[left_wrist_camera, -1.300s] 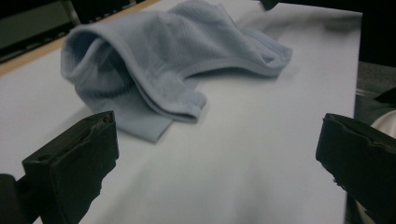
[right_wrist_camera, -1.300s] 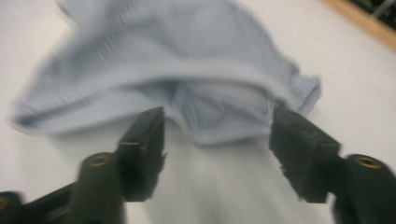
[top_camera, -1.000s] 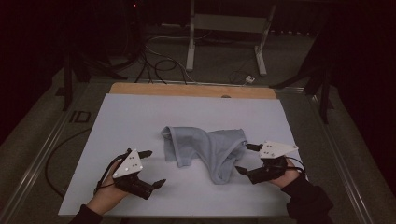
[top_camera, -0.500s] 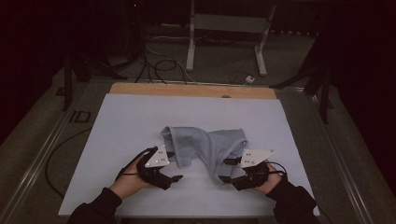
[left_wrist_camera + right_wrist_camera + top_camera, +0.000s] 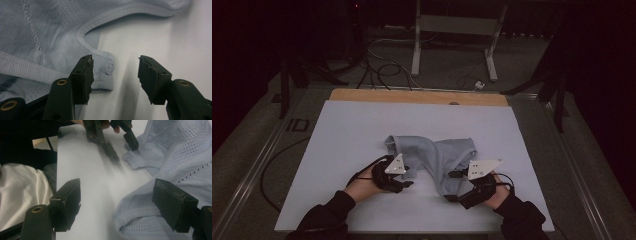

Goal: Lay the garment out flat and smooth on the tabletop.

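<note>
The crumpled pale-blue knit garment lies mid-sheet on the white table cover, its long axis crosswise between both grippers: the left gripper, jaws parted and closing, straddles a hem corner, while the right gripper gapes, opening, over the waistband edge.

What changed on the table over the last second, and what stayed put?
Both hands moved in from the sides to the garment. The left gripper has just been closing, its jaws astride a corner without pressing it. The right gripper has just been opening, its jaws astride the near edge. The garment lies as before on the table.
</note>
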`<action>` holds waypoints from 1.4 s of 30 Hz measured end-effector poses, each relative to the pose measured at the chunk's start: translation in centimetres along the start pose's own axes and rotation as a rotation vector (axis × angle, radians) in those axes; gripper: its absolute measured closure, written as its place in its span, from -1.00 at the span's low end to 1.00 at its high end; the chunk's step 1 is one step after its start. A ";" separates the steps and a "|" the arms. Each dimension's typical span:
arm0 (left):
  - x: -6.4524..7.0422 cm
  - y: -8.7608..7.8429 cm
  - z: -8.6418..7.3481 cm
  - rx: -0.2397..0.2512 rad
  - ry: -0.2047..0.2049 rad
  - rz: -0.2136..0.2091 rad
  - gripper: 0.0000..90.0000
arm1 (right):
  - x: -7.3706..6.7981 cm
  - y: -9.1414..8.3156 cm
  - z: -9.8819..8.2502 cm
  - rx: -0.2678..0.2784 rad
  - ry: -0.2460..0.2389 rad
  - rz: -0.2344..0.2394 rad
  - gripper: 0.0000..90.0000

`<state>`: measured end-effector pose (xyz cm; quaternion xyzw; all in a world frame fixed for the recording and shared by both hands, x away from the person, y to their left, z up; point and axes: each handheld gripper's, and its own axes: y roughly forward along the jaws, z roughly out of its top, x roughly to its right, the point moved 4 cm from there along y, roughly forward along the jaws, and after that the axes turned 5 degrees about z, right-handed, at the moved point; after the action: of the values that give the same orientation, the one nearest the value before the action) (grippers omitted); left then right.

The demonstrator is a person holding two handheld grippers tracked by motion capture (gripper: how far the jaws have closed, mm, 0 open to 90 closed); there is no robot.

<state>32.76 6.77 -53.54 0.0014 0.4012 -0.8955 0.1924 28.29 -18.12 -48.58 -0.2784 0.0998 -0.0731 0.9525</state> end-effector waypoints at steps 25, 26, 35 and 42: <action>-3.3 -3.6 -4.0 0.027 -0.287 0.147 -0.47 | 9.5 -6.3 -5.9 0.082 0.229 -0.349 -0.40; -3.4 -3.3 -4.0 0.015 -0.292 0.152 -0.45 | 9.7 -6.1 -6.1 0.076 0.234 -0.358 -0.35; -4.2 -1.6 -4.0 -0.023 -0.334 0.138 -0.33 | 12.3 -5.2 -7.6 0.050 0.346 -0.372 -0.18; -5.2 -0.8 -4.2 -0.033 -0.384 0.143 -0.29 | 13.7 -3.6 -7.8 0.007 0.375 -0.358 -0.29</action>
<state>36.62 12.04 -54.96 -0.1443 0.3707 -0.8566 0.3285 39.46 -27.76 -55.08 -0.2700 0.2234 -0.2911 0.8902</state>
